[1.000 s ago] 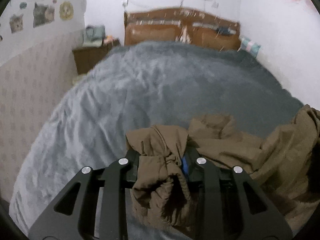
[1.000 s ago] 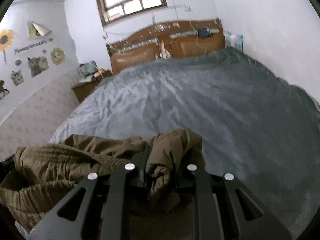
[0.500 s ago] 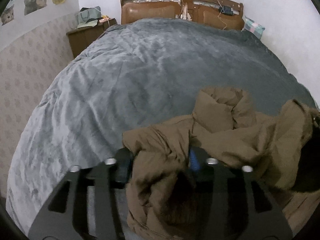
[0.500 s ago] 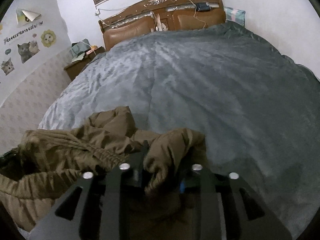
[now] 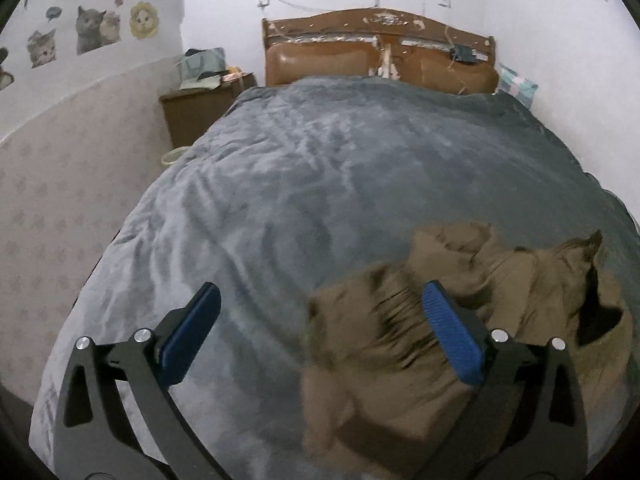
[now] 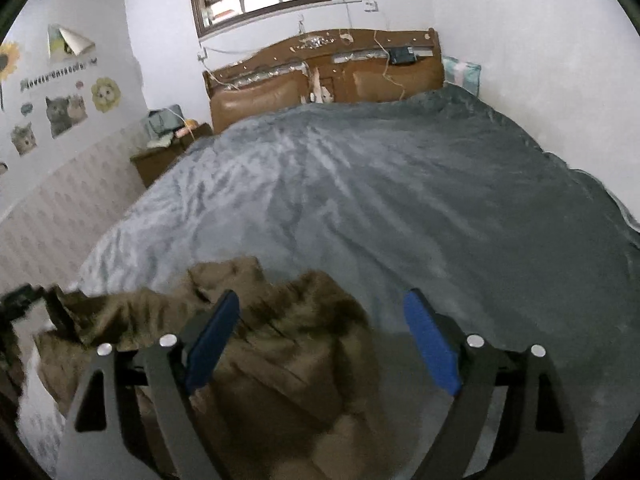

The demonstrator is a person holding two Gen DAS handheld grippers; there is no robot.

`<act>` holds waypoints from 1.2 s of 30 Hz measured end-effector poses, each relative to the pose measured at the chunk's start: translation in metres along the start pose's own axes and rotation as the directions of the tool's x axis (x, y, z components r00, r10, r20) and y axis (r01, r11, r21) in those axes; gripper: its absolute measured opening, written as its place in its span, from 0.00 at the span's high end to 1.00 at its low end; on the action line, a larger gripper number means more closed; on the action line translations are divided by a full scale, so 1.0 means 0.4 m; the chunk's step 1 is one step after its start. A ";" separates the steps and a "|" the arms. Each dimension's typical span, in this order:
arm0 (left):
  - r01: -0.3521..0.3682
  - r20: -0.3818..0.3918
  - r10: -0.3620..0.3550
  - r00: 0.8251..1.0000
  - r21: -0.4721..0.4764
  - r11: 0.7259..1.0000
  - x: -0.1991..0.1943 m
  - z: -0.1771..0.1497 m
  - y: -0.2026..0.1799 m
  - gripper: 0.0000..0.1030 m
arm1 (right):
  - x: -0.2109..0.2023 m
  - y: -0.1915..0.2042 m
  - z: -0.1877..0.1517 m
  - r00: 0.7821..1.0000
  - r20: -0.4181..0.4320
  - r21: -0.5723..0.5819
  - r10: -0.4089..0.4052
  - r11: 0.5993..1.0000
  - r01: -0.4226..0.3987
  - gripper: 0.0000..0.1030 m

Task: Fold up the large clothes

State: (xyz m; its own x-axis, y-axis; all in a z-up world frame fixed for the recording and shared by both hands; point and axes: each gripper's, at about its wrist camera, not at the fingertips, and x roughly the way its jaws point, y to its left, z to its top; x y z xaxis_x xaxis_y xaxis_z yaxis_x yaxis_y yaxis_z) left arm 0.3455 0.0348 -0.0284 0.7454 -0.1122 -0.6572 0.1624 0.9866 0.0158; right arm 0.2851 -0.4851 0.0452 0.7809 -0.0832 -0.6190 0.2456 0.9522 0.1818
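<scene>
A brown padded jacket (image 5: 460,320) is shown crumpled on the near end of a bed covered by a grey blanket (image 5: 320,168). In the left wrist view, the left hand-held gripper (image 5: 320,340) is seen with its jaws opening, the blue pads (image 5: 452,340) standing wide apart; the jacket lies blurred at 4 o'clock, partly between the jaws, but no pad is pressed on it. In the right wrist view, the right hand-held gripper (image 6: 320,344) is likewise seen with jaws opening and pads apart; the jacket (image 6: 280,340) is spread from 6 to 9 o'clock, loose beneath the left pad. A wooden headboard (image 5: 380,56) is placed at 12 o'clock, a nightstand (image 5: 196,104) at 10 o'clock, and cat stickers (image 5: 96,28) on the wall at 10 to 11 o'clock.
</scene>
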 end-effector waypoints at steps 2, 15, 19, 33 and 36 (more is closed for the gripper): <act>-0.011 -0.020 0.011 1.000 -0.009 1.000 -0.012 -0.036 0.034 0.03 | 0.002 -0.029 -0.042 0.999 -0.030 -0.001 -0.023 1.000 0.023 0.17; 0.041 -0.147 -0.039 0.988 0.011 0.999 0.027 -0.251 0.030 0.03 | 0.047 -0.086 -0.236 0.989 -0.132 -0.016 -0.071 0.997 0.070 0.17; 0.091 -0.162 -0.089 0.983 0.004 0.996 0.080 -0.239 -0.007 0.03 | 0.082 -0.067 -0.218 0.993 -0.109 -0.030 -0.040 0.999 0.037 0.05; 0.153 -0.285 -0.144 0.948 0.007 0.988 0.311 -0.163 -0.071 0.47 | 0.326 -0.012 -0.140 0.980 -0.189 -0.112 0.067 0.990 -0.089 0.19; 0.129 -0.290 -0.119 0.949 0.016 0.991 0.329 -0.163 -0.083 0.64 | 0.354 0.002 -0.142 0.974 -0.214 -0.101 0.077 0.990 -0.101 0.64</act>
State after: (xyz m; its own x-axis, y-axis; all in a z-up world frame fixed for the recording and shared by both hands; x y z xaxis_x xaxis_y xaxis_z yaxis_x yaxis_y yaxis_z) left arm 0.3959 -0.0048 -0.1644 0.5006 -0.1895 -0.8447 0.2679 0.9618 -0.0569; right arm 0.3631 -0.4796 -0.0859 0.6564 0.0553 -0.7524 0.1064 0.9806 0.1648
